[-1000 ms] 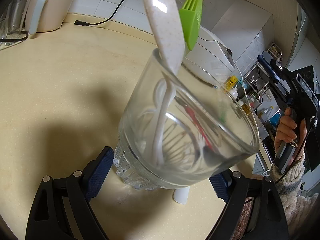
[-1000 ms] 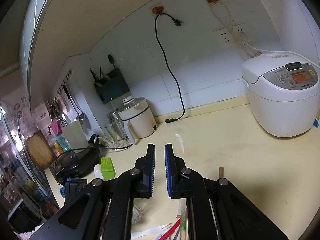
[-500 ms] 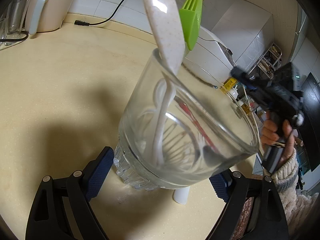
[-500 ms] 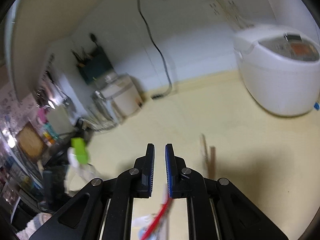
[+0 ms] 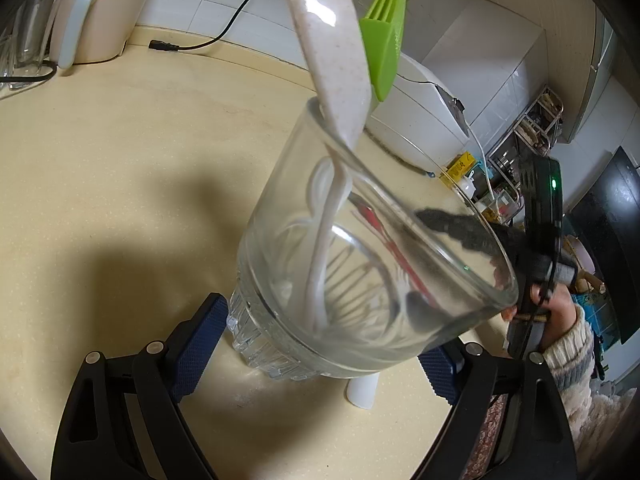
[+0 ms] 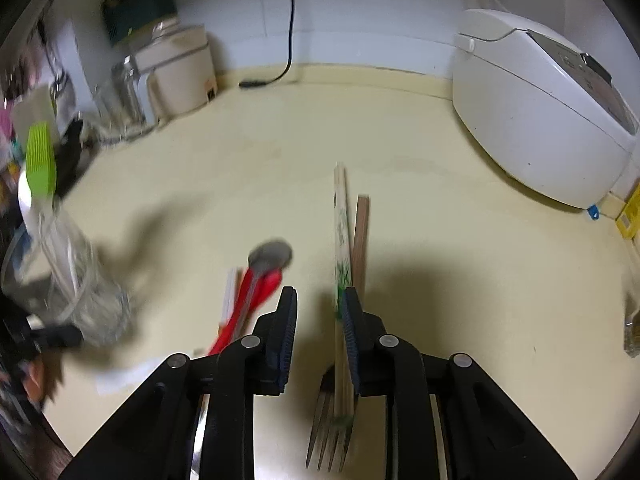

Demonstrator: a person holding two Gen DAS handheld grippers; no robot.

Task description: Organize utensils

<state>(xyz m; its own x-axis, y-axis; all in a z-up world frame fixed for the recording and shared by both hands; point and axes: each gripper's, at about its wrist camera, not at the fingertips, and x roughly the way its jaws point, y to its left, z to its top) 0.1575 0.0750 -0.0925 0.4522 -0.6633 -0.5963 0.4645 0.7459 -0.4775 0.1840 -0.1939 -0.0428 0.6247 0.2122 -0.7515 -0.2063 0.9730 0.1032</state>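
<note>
A: What's different from a second ago?

B: The right gripper (image 6: 318,320) was looking at the wall with its fingers nearly pressed together. Now it is tipped down over the counter (image 6: 440,220) and its jaws are opening, with nothing pinched; bare counter shows in the gap.

A: What lies under it?

B: A paper-wrapped pair of chopsticks (image 6: 341,240) runs just beside its right finger, a brown stick (image 6: 361,240) next to that, a fork (image 6: 330,436) below, and a red-handled spoon (image 6: 260,280) off to the left.

A: And the left gripper (image 5: 316,344)?

B: It hasn't moved. Its fingers are spread wide around the base of the glass (image 5: 360,264), pads against it, holding it tilted. A white spatula (image 5: 332,52) and a green brush (image 5: 386,44) already stand inside.

A: So?

B: I judge the next pick is starting, probably the chopsticks, bound for the glass.
</note>
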